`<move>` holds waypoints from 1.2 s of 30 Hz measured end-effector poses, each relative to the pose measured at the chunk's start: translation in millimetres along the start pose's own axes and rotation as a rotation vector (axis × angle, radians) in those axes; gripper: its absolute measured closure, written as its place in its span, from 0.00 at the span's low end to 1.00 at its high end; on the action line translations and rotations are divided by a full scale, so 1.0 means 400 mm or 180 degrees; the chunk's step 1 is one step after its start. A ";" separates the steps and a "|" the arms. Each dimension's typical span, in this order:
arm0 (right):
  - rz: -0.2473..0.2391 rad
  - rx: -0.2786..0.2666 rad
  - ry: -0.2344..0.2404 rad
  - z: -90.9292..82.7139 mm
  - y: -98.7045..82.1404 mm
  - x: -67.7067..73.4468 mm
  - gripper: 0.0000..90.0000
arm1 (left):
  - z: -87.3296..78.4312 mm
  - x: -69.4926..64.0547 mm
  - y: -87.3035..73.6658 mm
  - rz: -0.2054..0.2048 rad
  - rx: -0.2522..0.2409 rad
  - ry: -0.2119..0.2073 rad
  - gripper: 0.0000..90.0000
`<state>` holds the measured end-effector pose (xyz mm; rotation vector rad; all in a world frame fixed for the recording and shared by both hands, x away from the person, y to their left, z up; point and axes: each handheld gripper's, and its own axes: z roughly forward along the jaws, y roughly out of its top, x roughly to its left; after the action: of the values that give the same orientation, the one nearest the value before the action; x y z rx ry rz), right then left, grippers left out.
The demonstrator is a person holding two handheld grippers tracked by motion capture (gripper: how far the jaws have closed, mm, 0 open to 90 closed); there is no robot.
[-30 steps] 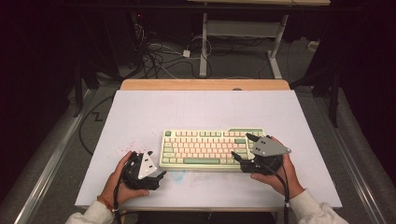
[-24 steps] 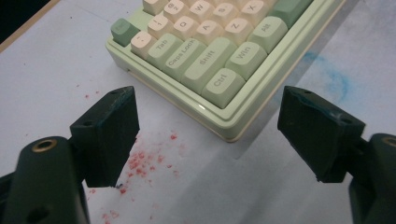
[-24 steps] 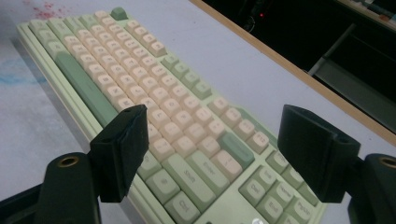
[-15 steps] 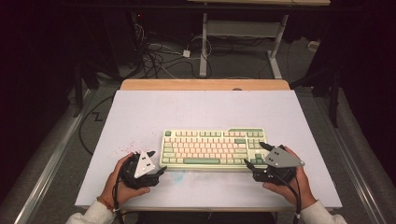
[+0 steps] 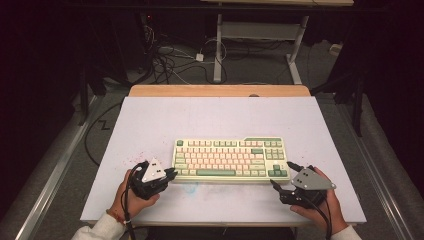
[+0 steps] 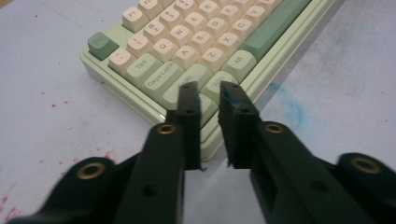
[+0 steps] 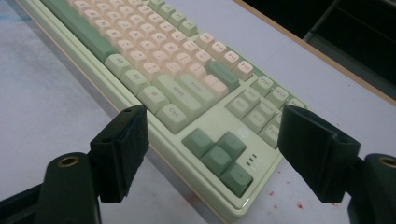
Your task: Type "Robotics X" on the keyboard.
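A pale green keyboard (image 5: 230,160) with cream and green keys lies at the middle of the white table top (image 5: 215,115). My left gripper (image 5: 171,173) rests at its near left corner. In the left gripper view, the left gripper (image 6: 210,88) has just been closing: its jaws stand a narrow slit apart above the Shift and Ctrl keys of the keyboard (image 6: 187,42), gripping nothing. My right gripper (image 5: 280,172) sits off the near right corner. In the right gripper view, the right gripper (image 7: 217,119) stands wide open, with the arrow keys of the keyboard (image 7: 163,70) beyond the gap.
Red specks and a blue smear (image 5: 190,187) mark the white surface near the front edge. A wooden strip (image 5: 220,90) runs along the table's far edge. Cables (image 5: 170,60) and desk legs (image 5: 218,45) stand on the dark floor behind.
The right hand has slid right and toward the front edge, off the keyboard's right end. The left gripper's jaws have closed from wide to nearly together; that hand has barely moved.
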<state>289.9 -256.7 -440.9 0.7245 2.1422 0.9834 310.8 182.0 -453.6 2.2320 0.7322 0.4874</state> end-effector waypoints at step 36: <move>-0.0049 0.0068 0.0066 0.006 -0.011 0.009 0.28 | 0.177 -0.035 0.185 0.0239 0.0429 -0.0231 0.95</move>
<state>288.5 -255.7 -446.8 0.7099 2.1760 0.9654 364.1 93.8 -447.9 2.3969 0.6629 0.4014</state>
